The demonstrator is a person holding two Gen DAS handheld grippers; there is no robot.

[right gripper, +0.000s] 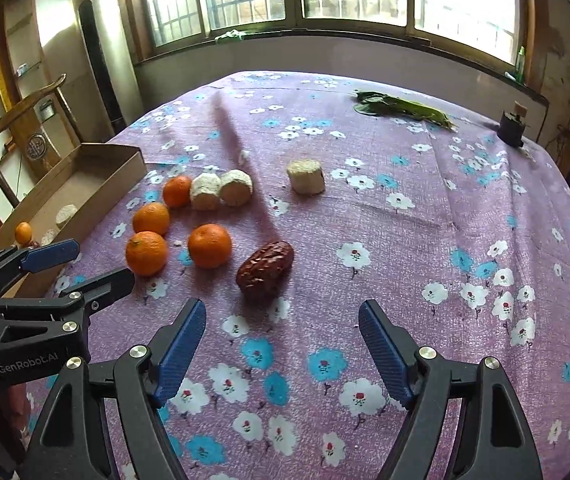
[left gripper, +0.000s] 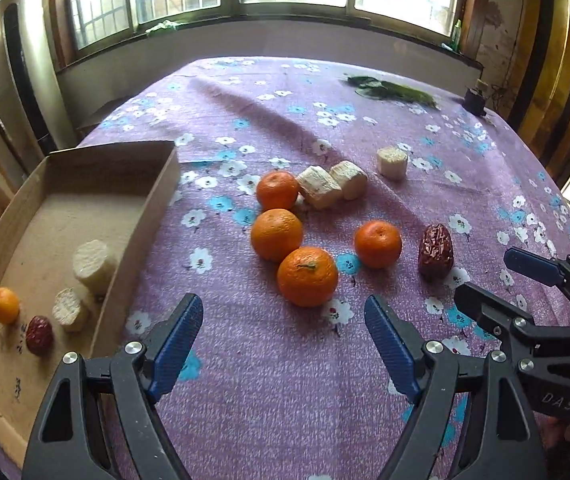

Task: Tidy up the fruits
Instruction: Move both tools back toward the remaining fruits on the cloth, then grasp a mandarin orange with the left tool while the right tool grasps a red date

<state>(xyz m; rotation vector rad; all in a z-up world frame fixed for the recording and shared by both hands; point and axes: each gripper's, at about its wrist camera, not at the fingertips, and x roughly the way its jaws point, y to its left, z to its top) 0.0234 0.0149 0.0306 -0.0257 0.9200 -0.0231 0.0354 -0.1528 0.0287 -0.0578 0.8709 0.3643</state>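
Note:
Several tangerines lie on the purple flowered cloth; the nearest tangerine is just ahead of my open, empty left gripper. A red date lies to their right; in the right wrist view the red date is just ahead and left of my open, empty right gripper. Three pale corn-like cob pieces lie beyond the tangerines. The cardboard tray at left holds a small tangerine, a date and two cob pieces.
Green leaves and a small dark pot sit at the table's far right. A wall with windows lies beyond the far edge. A wooden chair and shelves stand left of the table.

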